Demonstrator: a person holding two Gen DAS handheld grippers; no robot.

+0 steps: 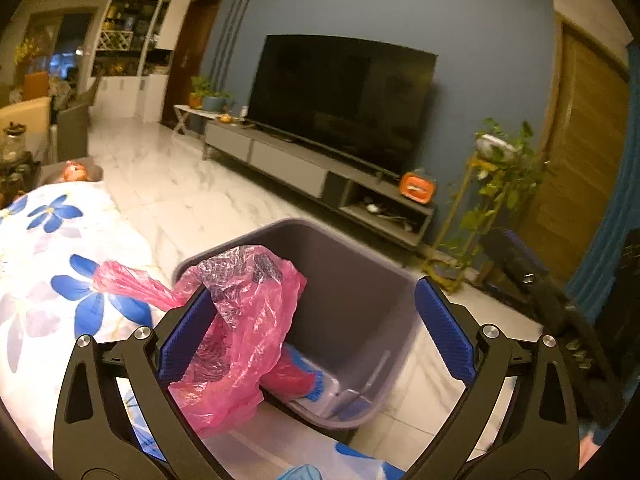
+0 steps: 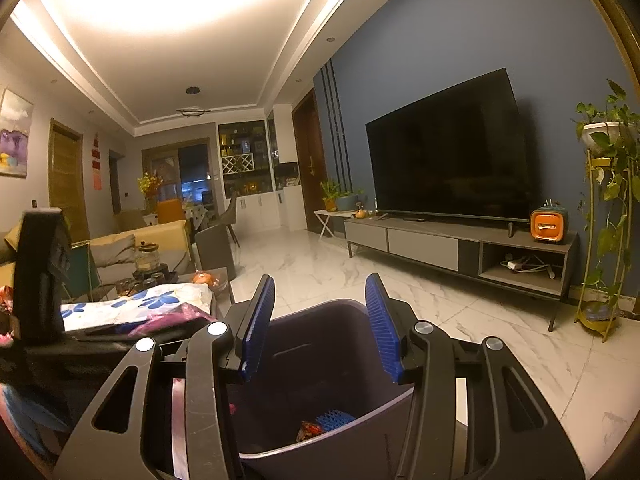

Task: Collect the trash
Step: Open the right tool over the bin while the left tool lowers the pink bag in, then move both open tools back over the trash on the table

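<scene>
Both claws open.
My left claw (image 1: 316, 334) has its fingers spread wide; my right claw (image 2: 320, 326) is parted too, pointing forward and slightly down.

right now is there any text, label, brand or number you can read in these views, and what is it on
None can be read.
pink plastic bag: dark print on it, too crumpled and blurred to read.
red wall hangings beside the door: marks too small to make out.
orange box on the tv stand: no legible text.
television: dark screen, no visible brand.
wrapper in the grey bin: print unreadable.
</scene>
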